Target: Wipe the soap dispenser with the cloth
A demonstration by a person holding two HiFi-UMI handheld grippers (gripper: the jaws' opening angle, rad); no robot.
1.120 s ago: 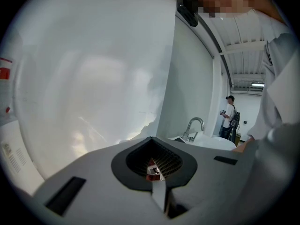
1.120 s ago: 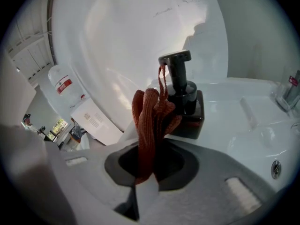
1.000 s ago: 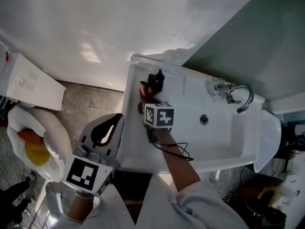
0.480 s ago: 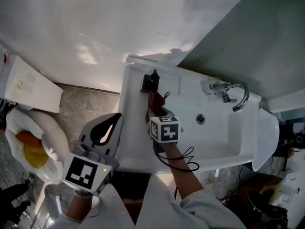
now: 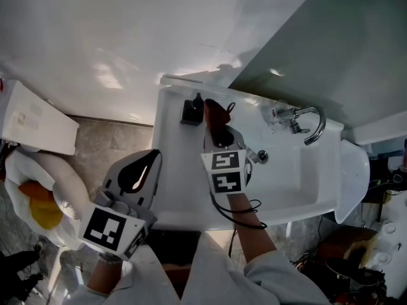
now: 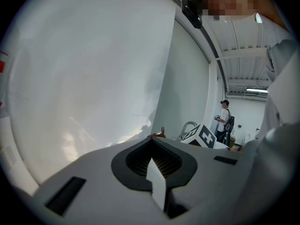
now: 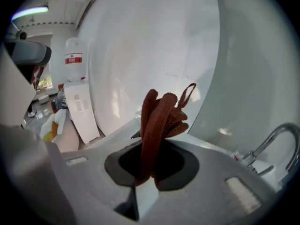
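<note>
A white sink (image 5: 318, 199) is seen from above, with a chrome faucet (image 5: 310, 123) at the back rim and a drain (image 5: 262, 156) in the basin. The black soap dispenser (image 5: 191, 111) is stood on the sink's back left corner, close to the wall. The right claw (image 5: 220, 135) is held over the left part of the basin, pointed toward the wall. In the right gripper view its jaws are seen pressed together on the reddish-brown cloth (image 5: 215, 115), which is bunched and stuck up out of them with a small loop at the top. The cloth is held just beside the dispenser, on the faucet side; contact between them cannot be told. The left claw (image 5: 150, 161) is held off the sink's left edge, over the grey floor (image 5: 108, 138). Its jaws are seen fully together in the left gripper view, with nothing between them. A white box (image 5: 32, 116) and a white bag (image 5: 60, 176) with something yellow-orange inside are seen at far left.
</note>
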